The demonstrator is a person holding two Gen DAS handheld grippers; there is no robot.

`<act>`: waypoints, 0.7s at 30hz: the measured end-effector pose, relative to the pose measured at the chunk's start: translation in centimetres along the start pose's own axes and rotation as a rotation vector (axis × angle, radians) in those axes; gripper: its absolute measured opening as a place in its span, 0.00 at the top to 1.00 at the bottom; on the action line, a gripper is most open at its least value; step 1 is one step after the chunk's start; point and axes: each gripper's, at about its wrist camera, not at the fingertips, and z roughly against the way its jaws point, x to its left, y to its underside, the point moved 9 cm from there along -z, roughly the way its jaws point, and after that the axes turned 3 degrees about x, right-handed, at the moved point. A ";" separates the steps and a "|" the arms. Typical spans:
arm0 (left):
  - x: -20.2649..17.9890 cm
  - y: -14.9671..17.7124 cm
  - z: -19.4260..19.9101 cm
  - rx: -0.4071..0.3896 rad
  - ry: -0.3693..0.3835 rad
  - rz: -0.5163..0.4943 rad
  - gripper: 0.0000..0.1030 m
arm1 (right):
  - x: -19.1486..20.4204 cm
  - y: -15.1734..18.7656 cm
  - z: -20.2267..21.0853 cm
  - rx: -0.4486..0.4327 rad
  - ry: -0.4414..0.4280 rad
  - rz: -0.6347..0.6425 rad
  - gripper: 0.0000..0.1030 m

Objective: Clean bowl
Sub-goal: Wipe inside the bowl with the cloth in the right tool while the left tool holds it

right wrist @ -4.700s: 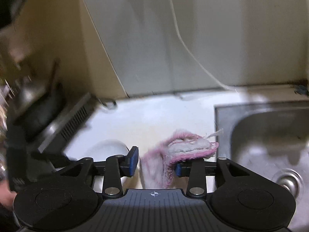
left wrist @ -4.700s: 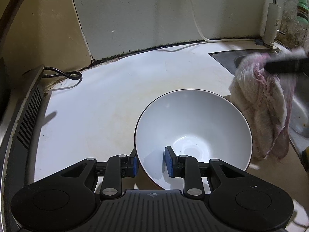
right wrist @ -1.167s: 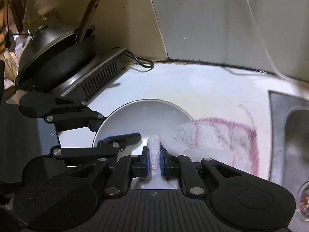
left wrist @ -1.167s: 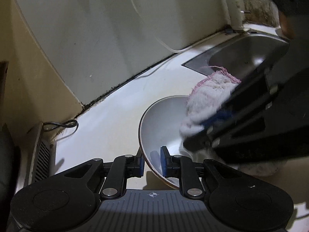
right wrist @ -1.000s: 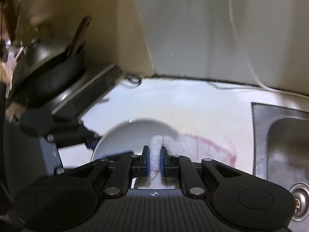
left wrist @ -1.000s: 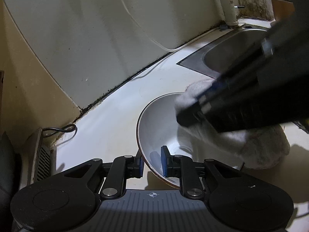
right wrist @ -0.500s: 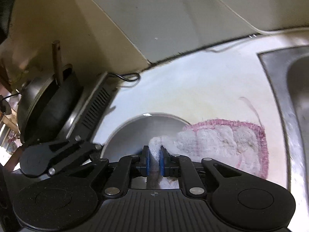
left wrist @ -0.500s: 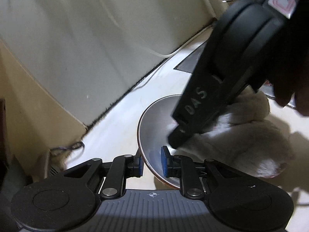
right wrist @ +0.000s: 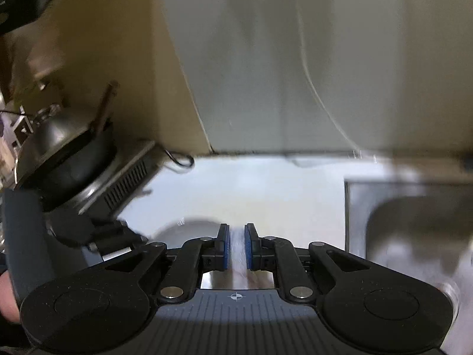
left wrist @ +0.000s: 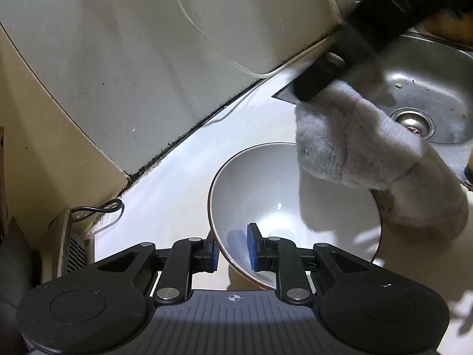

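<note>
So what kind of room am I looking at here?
Most likely a home kitchen: a steel sink with a drain set into a white counter, a dark pot on a cooker, and a white bowl on the counter.

This is a home kitchen, and a well used one. A white worktop (left wrist: 177,195) runs along a pale wall, with dark grime in the joint where they meet. A stainless steel sink (left wrist: 428,88) with a round drain (left wrist: 412,122) is set into the worktop. At the other end stands a cooker (right wrist: 127,180) with vent slots, and a dark pot (right wrist: 68,159) with a lid sits on it. A thin white cable (left wrist: 189,23) hangs down the wall. A white bowl (left wrist: 266,189) is on the worktop.
</note>
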 end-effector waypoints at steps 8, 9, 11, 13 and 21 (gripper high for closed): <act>0.0 -0.1 -0.1 -0.005 -0.003 -0.007 0.79 | 0.6 3.8 -4.2 0.159 -0.038 0.030 0.90; -0.1 -0.2 -0.1 -0.007 -0.004 -0.009 0.79 | 0.6 4.2 -4.1 0.167 -0.042 0.033 0.90; -0.1 -0.2 -0.1 -0.007 -0.002 -0.008 0.78 | 0.7 4.8 -3.6 0.183 -0.052 0.056 0.90; 0.0 -0.2 -0.1 -0.005 0.001 -0.006 0.78 | 0.8 5.4 -2.8 0.200 -0.062 0.084 0.90; 0.2 0.2 -0.3 0.012 0.000 0.003 0.76 | 0.8 6.3 0.3 0.209 -0.045 0.145 0.90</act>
